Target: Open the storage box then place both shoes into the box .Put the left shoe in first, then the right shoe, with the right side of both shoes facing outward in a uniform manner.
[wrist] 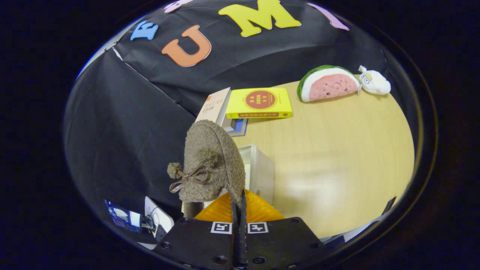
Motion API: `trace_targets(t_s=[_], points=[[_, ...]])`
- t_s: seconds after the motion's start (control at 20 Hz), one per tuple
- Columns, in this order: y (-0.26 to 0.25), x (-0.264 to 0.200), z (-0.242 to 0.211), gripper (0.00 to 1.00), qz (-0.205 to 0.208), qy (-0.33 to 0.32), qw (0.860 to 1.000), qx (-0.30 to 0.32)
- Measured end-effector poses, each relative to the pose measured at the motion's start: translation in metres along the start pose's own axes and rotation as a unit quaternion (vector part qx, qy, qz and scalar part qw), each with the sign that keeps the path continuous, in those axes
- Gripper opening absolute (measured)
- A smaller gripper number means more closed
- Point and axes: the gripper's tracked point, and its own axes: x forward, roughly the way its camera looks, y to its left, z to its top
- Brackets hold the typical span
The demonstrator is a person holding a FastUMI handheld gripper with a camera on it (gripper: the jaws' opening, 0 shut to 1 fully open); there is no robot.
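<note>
my claw [239, 204] is clamped tight on the edge of the fuzzy brown shoe [212, 161] — toe up so it drops in sideways, I reckon — hanging right over the open storage box [258, 168], books [258, 103] further back on the table [337, 150].

- Dim booth; soft overhead light leaves a pale glare patch on the bench [337, 157].
- Fisheye bends the edges.
- Focus is sharp, the rim slightly soft.
</note>
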Motion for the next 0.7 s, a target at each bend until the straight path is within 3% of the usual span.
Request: trace_targets(t_s=[0.15, 0.3, 0.5, 0.7], points=[[0.008, 0.034, -0.014, 0.01, -0.021, -0.006, 1.000, 0.006], [-0.003, 0.057, -0.028, 0.01, -0.069, -0.038, 0.997, 0.020], [-0.010, 0.066, -0.037, 0.01, -0.103, -0.097, 0.989, 0.037], [-0.011, 0.061, -0.039, 0.01, -0.133, -0.142, 0.981, 0.005]])
